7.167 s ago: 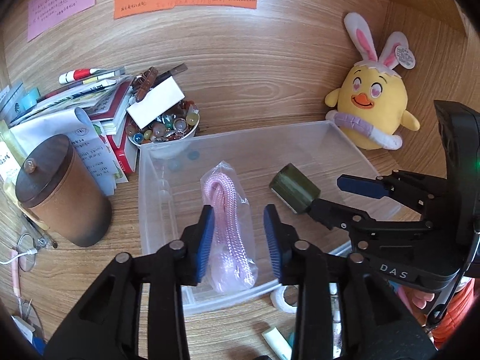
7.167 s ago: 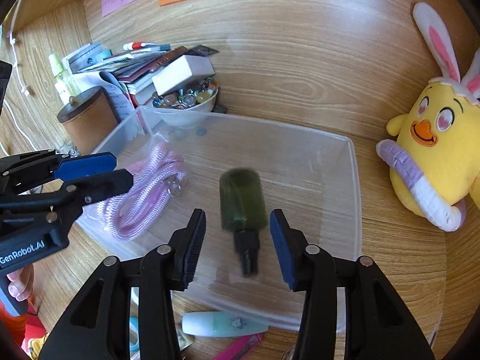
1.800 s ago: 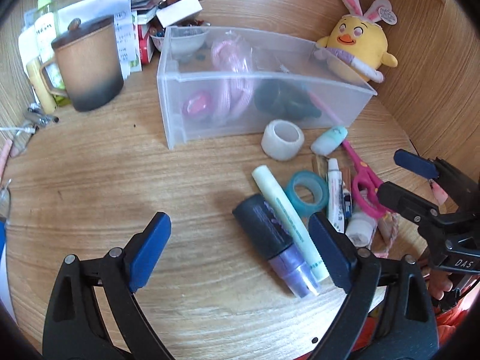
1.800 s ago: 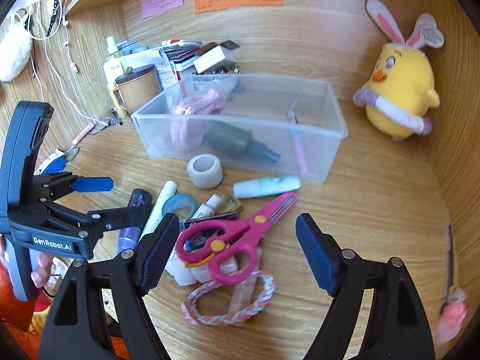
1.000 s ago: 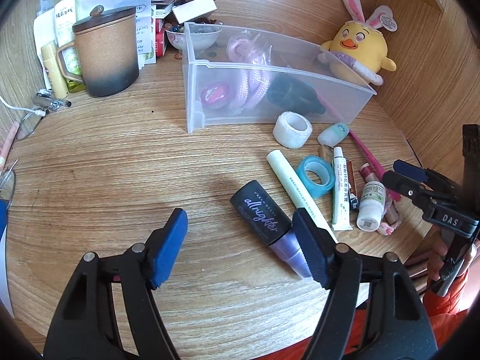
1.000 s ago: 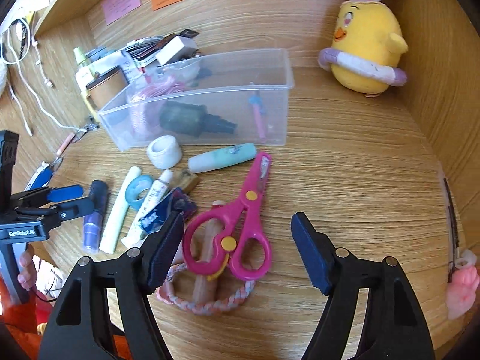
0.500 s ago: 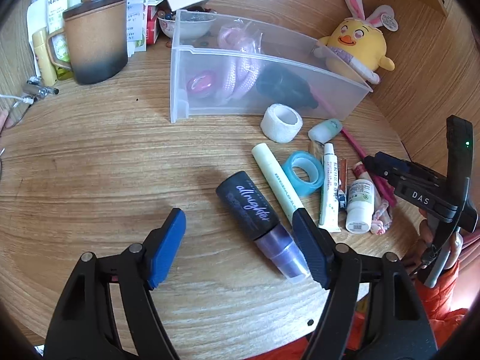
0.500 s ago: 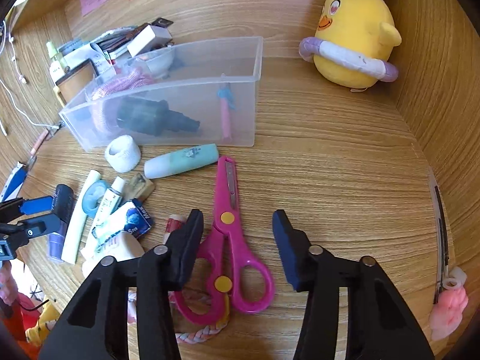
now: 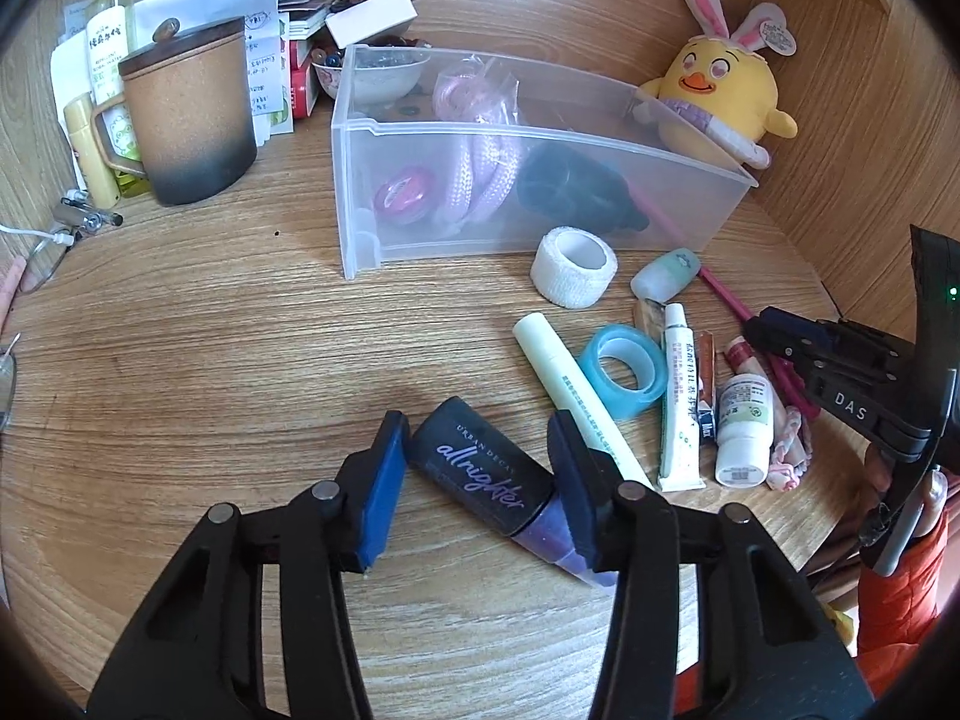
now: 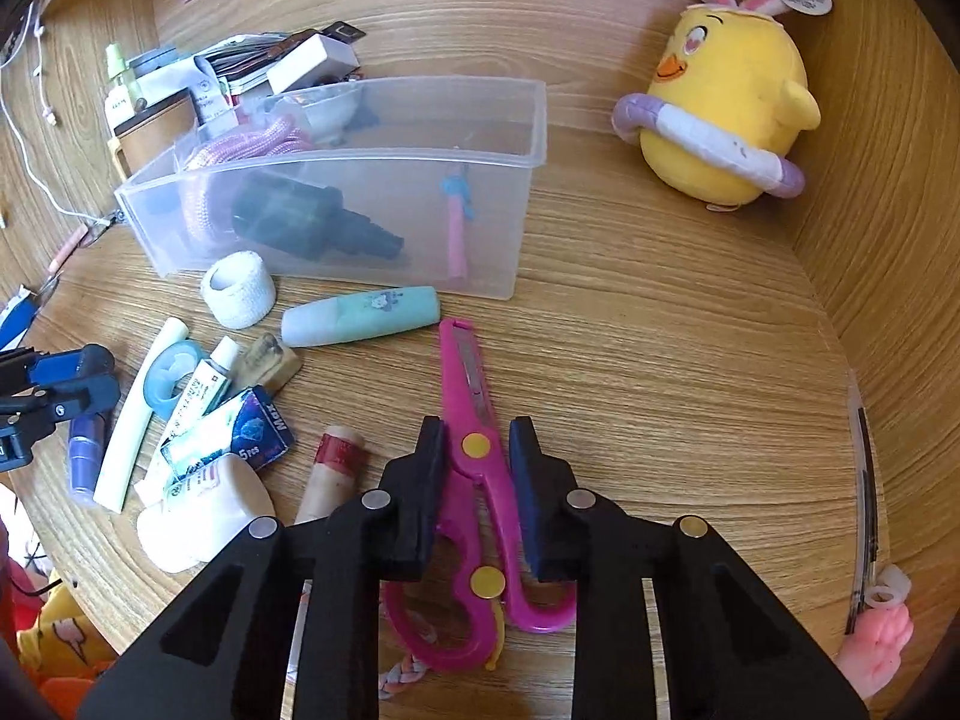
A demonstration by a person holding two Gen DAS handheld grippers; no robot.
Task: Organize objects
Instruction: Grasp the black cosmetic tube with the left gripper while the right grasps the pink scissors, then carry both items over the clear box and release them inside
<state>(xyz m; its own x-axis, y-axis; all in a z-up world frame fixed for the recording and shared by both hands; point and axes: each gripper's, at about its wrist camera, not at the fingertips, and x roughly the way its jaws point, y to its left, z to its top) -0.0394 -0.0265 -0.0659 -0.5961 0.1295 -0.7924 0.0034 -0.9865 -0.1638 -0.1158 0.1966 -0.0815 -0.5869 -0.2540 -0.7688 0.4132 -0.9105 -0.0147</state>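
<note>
So the clear bin (image 10: 336,162) held a pink rope (image 9: 480,180), dark bottle (image 10: 300,219) and pink pen (image 10: 457,234). Left claw (image 9: 474,474) was closing around the black-and-purple spray bottle (image 9: 480,477) on the counter (image 9: 210,360); right claw (image 10: 477,480) was closing around the pink scissors (image 10: 474,420).

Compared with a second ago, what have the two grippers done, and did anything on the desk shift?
Both were wide open; now the left gripper is closing around the dark spray bottle, the right gripper around the pink scissors. Clear bin and loose items unchanged.
</note>
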